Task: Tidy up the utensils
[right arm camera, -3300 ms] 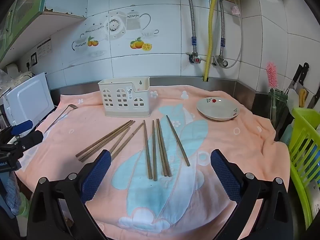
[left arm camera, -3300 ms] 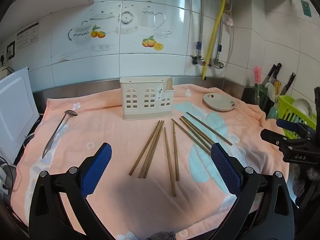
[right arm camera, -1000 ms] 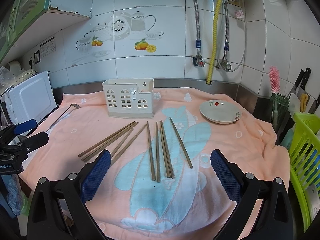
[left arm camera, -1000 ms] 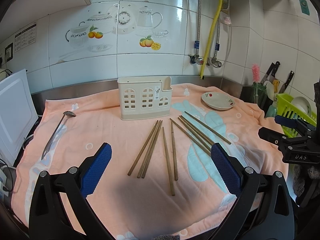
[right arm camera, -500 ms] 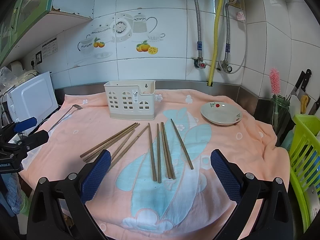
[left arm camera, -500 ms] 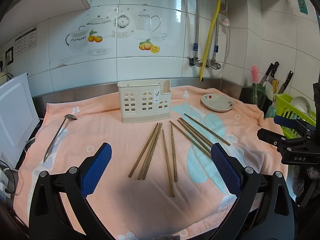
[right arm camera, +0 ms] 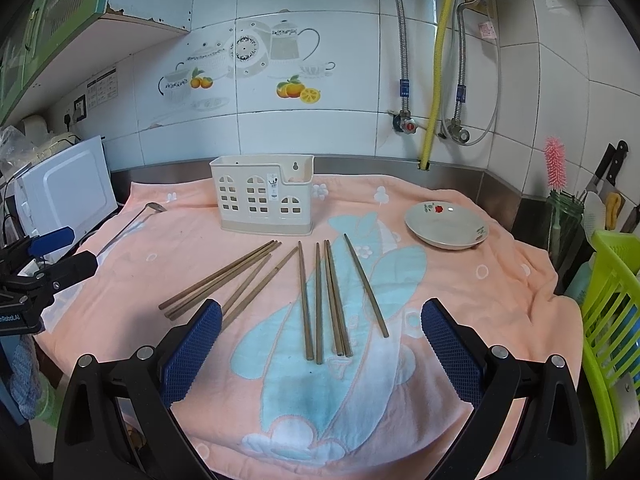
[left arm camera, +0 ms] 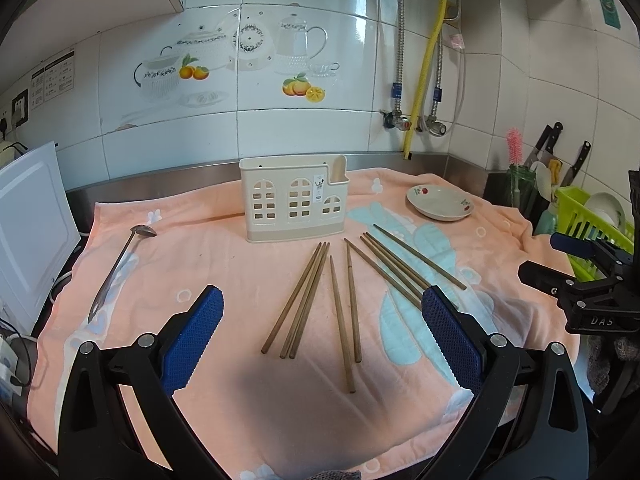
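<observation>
The left tool (left arm camera: 320, 320) is spread wide, its blue pads holding nothing, above the near edge of the pink towel (left arm camera: 200, 264). The right tool (right arm camera: 320, 328) is equally wide and empty, hovering over the towel's blue fish print. White letters "DAS" show on the right tool's body in the left view. Wooden chopsticks (left arm camera: 344, 300) lie loose in a fan on the towel, just in front of the cream utensil holder (left arm camera: 294, 204), which carries a small printed sticker, too small to read. A metal ladle (left arm camera: 120, 268) lies near the towel's left edge, well apart from the chopsticks. A shallow dish (right arm camera: 446, 226) sits to the right of the holder. Bare towel surrounds the chopsticks on all sides.
</observation>
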A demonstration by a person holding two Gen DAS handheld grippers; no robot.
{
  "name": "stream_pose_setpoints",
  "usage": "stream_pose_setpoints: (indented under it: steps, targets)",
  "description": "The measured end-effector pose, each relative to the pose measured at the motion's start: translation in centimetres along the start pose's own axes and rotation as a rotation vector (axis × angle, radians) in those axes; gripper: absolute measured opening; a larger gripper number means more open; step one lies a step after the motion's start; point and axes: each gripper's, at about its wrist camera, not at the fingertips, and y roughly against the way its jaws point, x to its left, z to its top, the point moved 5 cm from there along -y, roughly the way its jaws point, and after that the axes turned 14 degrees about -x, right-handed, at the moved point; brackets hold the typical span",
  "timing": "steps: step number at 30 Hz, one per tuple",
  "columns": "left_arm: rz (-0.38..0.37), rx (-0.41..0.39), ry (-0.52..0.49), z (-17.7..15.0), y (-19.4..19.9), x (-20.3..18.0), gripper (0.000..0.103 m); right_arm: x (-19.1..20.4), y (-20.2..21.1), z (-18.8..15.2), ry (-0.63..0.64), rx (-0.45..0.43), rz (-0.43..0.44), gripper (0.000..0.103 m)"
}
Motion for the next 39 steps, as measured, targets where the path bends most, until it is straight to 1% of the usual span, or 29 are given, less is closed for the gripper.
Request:
stream_pose_setpoints:
  steps: [6,14,17,22,25,26,27,28,29,32,33,36,39]
  targets:
    - [0.015,0.019,0.011,-0.5,-0.8,1.0,0.098,-0.6,-0.4,-0.4,0.008,0.007,0.004,0.097]
    - [0.037,0.058,0.026,-1.6,-2.4,2.8,0.097,-1.9,-2.0,-1.6,0.008,0.032,0.01,0.096]
    - [0.033,0.067,0.039,-1.8,-2.9,3.4,0.097,-2.5,-2.8,-2.1,0.003,0.043,0.011,0.096]
    - [0.031,0.096,0.033,-2.6,-4.0,4.3,0.091,-3.5,-4.0,-2.7,0.0,0.06,0.014,0.095]
    - [0.017,0.123,0.02,-3.1,-5.1,4.4,0.086,-3.9,-4.7,-3.0,0.003,0.071,0.012,0.095]
    - [0.011,0.137,0.012,-3.4,-5.6,4.4,0.082,-4.1,-4.9,-3.1,0.005,0.073,0.009,0.095]
    - [0.004,0.146,0.01,-3.5,-6.0,4.5,0.075,-4.2,-5.3,-3.2,0.005,0.079,0.006,0.094]
    - [-0.009,0.16,0.01,-3.7,-6.6,4.5,0.071,-4.4,-5.7,-3.5,0.0,0.089,0.007,0.09]
    - [-0.014,0.167,0.009,-3.9,-7.0,4.5,0.064,-4.6,-6.0,-3.7,-0.007,0.097,0.008,0.088]
    - [-0.039,0.217,0.008,-4.9,-9.0,4.8,0.052,-5.0,-7.2,-4.3,-0.01,0.126,0.005,0.085]
    - [-0.051,0.226,0.007,-5.2,-9.5,4.7,0.045,-5.1,-7.5,-4.5,-0.008,0.133,0.005,0.081]
    - [-0.078,0.26,-0.002,-5.9,-11.0,4.6,0.033,-5.5,-8.7,-5.1,-0.015,0.159,0.008,0.077]
    - [-0.098,0.298,-0.031,-6.8,-12.9,4.3,0.025,-6.0,-10.0,-5.7,-0.022,0.184,0.007,0.072]
